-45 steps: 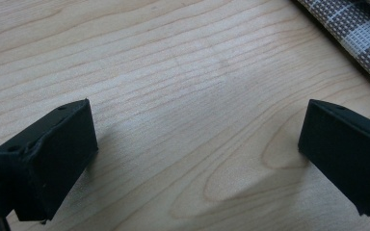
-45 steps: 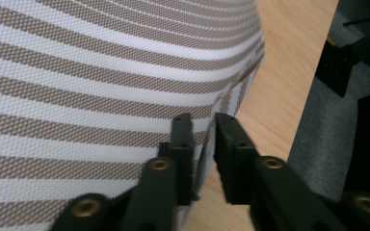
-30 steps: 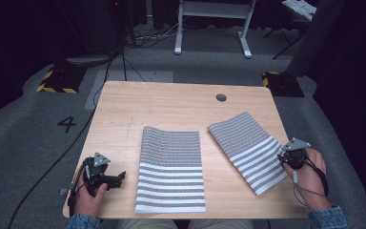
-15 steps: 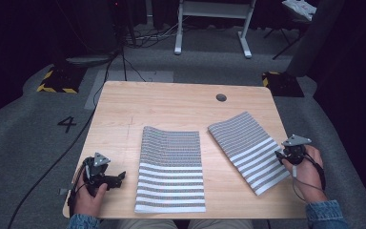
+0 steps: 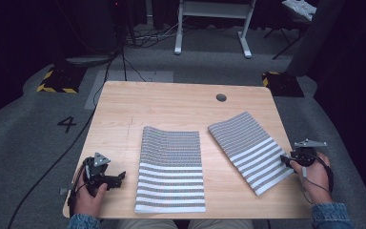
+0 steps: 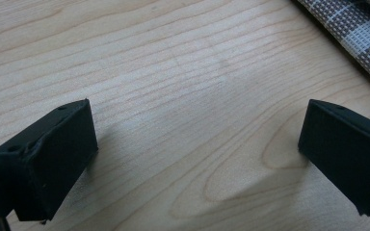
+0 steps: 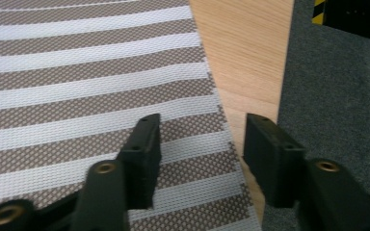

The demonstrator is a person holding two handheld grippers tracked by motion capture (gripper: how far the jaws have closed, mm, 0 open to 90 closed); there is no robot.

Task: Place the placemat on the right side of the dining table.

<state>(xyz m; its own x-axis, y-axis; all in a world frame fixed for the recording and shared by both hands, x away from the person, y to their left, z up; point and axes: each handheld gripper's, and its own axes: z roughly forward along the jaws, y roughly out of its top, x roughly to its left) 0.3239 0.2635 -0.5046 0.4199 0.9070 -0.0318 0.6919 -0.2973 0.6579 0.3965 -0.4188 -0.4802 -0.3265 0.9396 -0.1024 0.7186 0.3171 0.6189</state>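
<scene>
High view: two striped cloths lie on the worktop (image 5: 171, 102), the middle cloth (image 5: 170, 169) flat, the right cloth (image 5: 249, 143) angled. The right tool (image 5: 286, 160) meets its outer edge.

Left gripper view: the left tool (image 6: 192, 154) is spread over bare wood.

Right gripper view: the spread jaws straddle the cloth's edge.
</scene>
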